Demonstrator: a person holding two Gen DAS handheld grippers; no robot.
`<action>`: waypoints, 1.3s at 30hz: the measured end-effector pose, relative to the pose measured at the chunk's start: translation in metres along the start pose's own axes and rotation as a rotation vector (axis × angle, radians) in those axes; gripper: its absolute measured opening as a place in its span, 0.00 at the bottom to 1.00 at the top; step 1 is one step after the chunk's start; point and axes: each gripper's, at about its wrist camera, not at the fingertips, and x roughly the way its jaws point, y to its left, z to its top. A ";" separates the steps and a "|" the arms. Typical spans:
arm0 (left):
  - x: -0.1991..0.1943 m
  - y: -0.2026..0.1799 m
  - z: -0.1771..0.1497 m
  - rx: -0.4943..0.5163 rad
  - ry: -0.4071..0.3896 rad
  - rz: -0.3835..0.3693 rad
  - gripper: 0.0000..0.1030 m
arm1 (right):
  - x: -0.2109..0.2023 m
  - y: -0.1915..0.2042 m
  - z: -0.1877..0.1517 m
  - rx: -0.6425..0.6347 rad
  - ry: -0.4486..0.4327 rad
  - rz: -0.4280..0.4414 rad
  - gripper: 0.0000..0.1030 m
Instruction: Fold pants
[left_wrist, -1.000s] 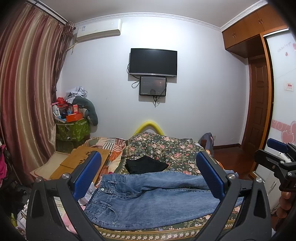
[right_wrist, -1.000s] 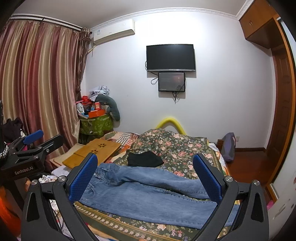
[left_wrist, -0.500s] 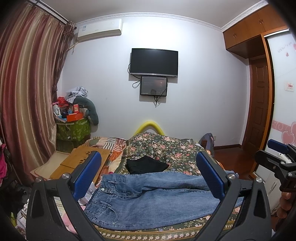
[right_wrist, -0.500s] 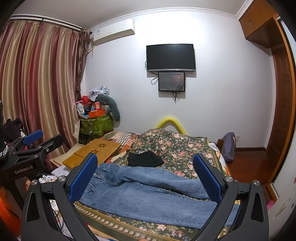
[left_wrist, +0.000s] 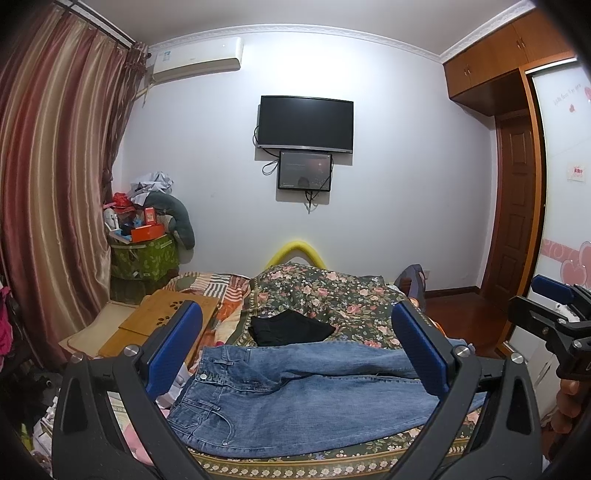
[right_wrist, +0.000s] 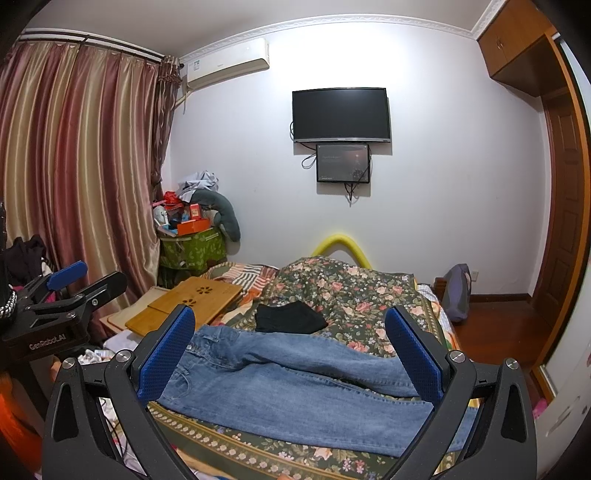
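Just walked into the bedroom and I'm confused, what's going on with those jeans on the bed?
A person holds a pair of tongs in each hand above the bed. The left tongs and right tongs are both open and hold nothing. The jeans lie spread flat and unfolded across the flowered bedspread, waistband to the left, with a black garment just beyond them. Folding hasn't begun.

Black frames — blue-padded fingers (left_wrist: 173, 350).

Blue denim pants (left_wrist: 303, 398); dark floral bedspread (left_wrist: 332, 295); black garment (left_wrist: 288, 330); striped maroon-gold curtain (left_wrist: 48, 192).
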 end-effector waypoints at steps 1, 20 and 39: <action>0.000 0.001 0.000 0.000 0.000 0.001 1.00 | 0.000 0.000 0.000 0.000 0.000 0.000 0.99; 0.007 0.005 -0.003 -0.012 0.014 -0.005 1.00 | 0.011 -0.003 -0.003 0.011 0.029 -0.005 0.99; 0.149 0.044 -0.020 0.030 0.203 0.093 1.00 | 0.113 -0.051 -0.024 0.009 0.173 -0.056 0.99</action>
